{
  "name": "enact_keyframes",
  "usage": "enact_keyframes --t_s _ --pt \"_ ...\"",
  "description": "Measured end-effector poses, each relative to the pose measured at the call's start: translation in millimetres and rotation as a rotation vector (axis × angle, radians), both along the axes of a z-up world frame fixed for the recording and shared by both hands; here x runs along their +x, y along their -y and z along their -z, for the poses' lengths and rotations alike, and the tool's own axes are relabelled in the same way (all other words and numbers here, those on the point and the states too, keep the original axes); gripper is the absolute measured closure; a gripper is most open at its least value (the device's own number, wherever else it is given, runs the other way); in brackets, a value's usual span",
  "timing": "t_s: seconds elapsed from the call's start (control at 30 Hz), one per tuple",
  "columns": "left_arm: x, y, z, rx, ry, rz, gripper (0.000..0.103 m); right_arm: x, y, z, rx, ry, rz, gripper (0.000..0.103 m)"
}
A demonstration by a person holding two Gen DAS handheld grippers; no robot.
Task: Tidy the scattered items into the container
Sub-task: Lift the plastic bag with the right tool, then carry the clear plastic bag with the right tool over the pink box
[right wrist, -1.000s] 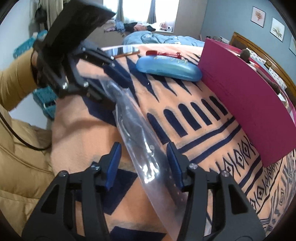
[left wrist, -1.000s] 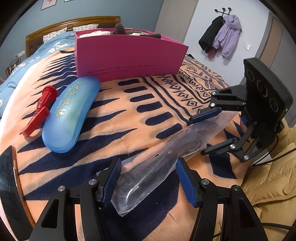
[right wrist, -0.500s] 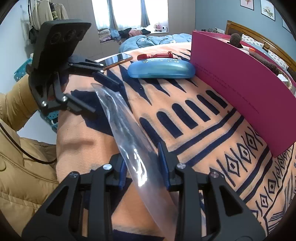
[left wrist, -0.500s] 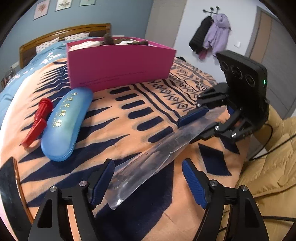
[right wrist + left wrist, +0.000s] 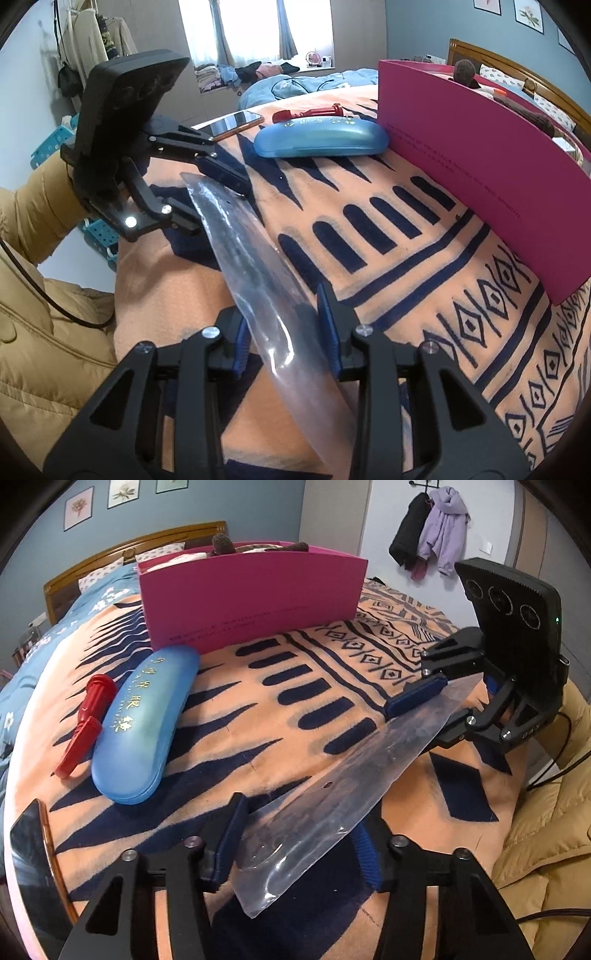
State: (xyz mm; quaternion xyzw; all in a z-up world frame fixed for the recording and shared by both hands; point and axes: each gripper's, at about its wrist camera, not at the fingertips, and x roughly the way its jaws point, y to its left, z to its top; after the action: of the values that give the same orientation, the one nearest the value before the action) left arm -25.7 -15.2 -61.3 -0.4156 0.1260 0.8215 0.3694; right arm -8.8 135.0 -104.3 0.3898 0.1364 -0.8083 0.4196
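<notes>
We log: magenta container [image 5: 255, 598]; pale blue glasses case [image 5: 142, 720]; red tool [image 5: 86, 720]; orange blanket [image 5: 258, 716], navy geometric pattern; clear bag [image 5: 332, 794].

A bed covered by an orange blanket [image 5: 258, 716] with dark navy stripes and diamond patterns. A tall pink box [image 5: 251, 594] stands upright on it. Touching the box's front wall lies a blue glasses case [image 5: 144, 723]. Just beside the case, on its side away from the box, lies a red tool [image 5: 85, 723]. Past that tool, a smartphone [image 5: 236, 123] lies flat at the blanket's edge.
</notes>
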Motion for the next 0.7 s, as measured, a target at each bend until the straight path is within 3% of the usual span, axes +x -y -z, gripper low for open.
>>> enact_keyframes --t_s 0.7 --pt "-13.7 -16.1 -38.5 0.093 -0.069 0.007 0.055 -2.8 -22.2 -33.5 -0.033 -0.105 0.084 0.070"
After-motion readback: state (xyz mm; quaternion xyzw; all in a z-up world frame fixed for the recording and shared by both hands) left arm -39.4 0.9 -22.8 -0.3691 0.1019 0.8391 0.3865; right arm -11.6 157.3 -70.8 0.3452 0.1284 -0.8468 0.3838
